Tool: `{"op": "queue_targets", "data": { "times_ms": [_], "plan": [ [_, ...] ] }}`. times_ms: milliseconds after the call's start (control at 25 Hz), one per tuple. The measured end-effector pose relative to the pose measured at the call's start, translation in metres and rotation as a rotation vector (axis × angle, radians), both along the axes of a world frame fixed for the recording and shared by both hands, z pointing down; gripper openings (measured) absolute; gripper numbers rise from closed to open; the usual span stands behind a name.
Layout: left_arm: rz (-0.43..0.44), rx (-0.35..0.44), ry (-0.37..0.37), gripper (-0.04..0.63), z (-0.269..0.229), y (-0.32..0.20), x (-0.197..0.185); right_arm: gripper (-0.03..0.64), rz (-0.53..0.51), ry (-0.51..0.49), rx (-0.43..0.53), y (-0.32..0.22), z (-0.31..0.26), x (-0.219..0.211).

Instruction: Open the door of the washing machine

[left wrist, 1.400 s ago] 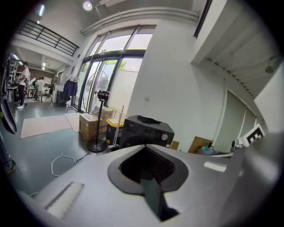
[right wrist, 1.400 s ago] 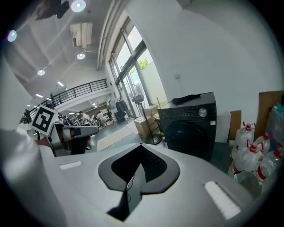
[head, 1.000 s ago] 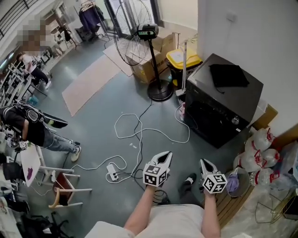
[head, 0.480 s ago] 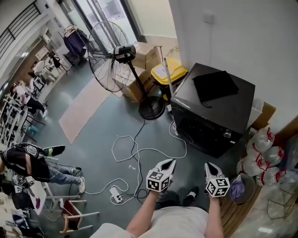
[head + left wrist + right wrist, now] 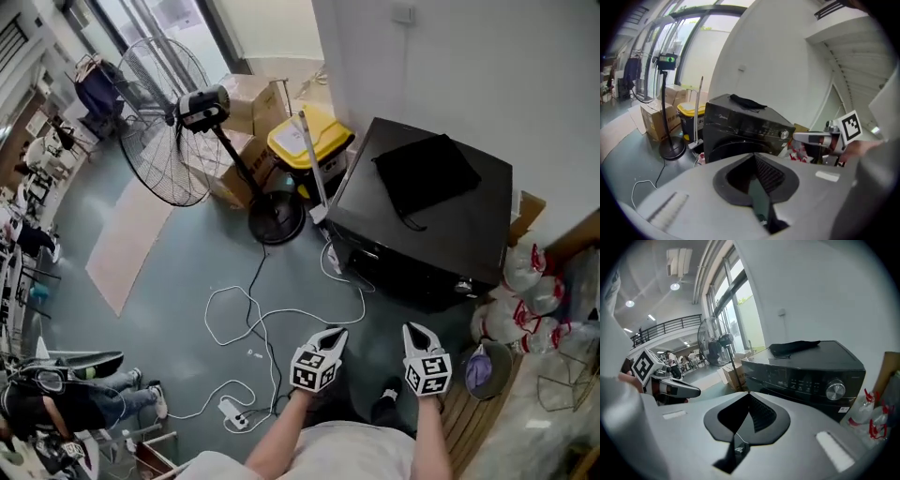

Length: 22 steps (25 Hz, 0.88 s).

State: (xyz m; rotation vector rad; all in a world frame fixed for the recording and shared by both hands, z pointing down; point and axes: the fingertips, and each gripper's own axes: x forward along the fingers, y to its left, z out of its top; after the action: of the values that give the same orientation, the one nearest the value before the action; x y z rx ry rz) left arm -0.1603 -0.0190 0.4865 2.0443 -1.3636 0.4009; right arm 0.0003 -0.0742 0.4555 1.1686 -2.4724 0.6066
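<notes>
Our clenched, empty left gripper (image 5: 332, 335) and right gripper (image 5: 412, 330) half hide the round dark door (image 5: 723, 150). Ahead, the glossy black box-shaped washing machine (image 5: 427, 220) stands shut

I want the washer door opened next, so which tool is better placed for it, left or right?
Probably right. The right tool is nearer the front of the washer; the left tool sits further aside. Both are shut, empty and short of it; no handle shows.

Grey floor (image 5: 159, 281), fan base (image 5: 277, 218), washing machine (image 5: 427, 230)
</notes>
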Motion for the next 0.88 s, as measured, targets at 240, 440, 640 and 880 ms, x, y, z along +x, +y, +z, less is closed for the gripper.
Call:
{"op": "queue_targets", "data": {
  "times_ms": [240,440,640,880],
  "plan": [
    [0.083,-0.041,0.078,0.055,0.046,-0.075,-0.068,0.002,0.077,0.053,-0.037,-0.042,0.028,-0.065],
    [0.152,-0.015,0.084,0.057,0.087,-0.142,-0.090,0.000,0.088,0.127,-0.075,-0.066,0.064,-0.090],
    [0.233,-0.022,0.032,0.057,0.132,-0.166,-0.088,0.002,0.044,0.342,-0.055,-0.092,0.112,-0.096],
    [0.407,0.010,0.007,0.057,0.179,-0.180,-0.053,0.002,-0.056,0.739,0.077,-0.121,0.151,-0.081]
  ]
}}
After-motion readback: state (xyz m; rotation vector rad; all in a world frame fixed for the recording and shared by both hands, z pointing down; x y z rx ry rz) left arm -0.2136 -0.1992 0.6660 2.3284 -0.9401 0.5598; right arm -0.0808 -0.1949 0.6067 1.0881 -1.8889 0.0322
